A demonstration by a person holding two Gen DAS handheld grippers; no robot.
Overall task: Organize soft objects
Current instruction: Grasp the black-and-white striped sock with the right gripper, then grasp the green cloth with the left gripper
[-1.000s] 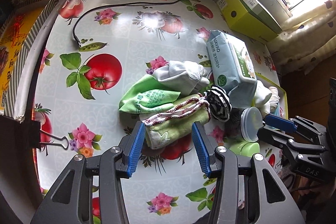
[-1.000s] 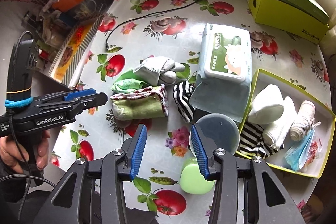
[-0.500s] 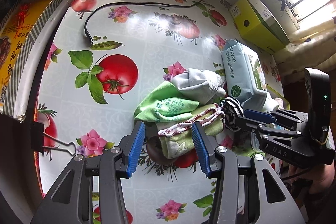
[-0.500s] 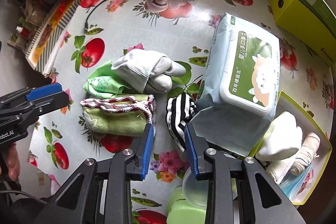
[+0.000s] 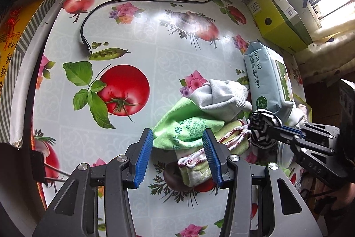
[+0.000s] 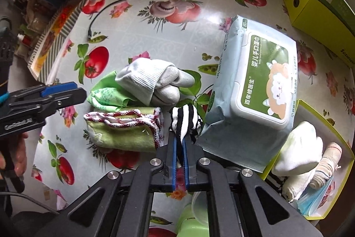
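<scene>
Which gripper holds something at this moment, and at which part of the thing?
The right gripper is shut on the black-and-white striped sock, pinching its lower end. The left gripper is open, holding nothing.

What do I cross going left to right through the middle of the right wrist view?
Left claw → green towel with red trim → striped sock in the right claw → wipes pack → yellow-green tray.
</scene>
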